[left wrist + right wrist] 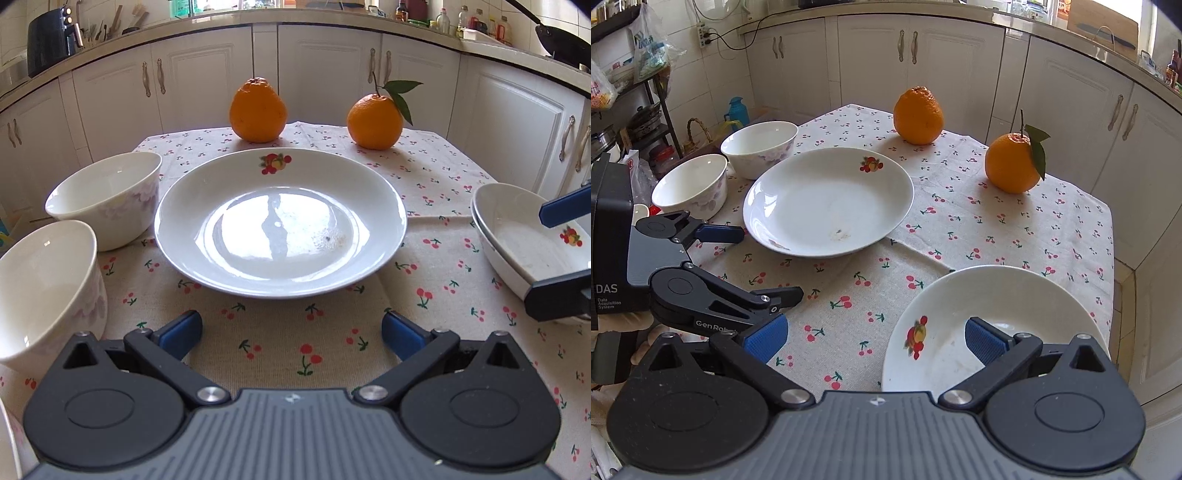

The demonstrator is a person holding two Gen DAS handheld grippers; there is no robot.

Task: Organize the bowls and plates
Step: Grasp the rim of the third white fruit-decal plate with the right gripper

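Note:
A large white plate with a fruit print lies in the middle of the cherry-print tablecloth. Just short of its near rim, my left gripper stands open and holds nothing. Two white bowls sit left of the plate, seen again as the far bowl and the near bowl. Two stacked white plates rest at the right. My right gripper is wide open, with one finger over the stack's inside and the other out over the cloth.
Two oranges stand at the far side of the table, the right one with a stem and leaf. White cabinets ring the table closely. The table's right edge drops off just beyond the stacked plates.

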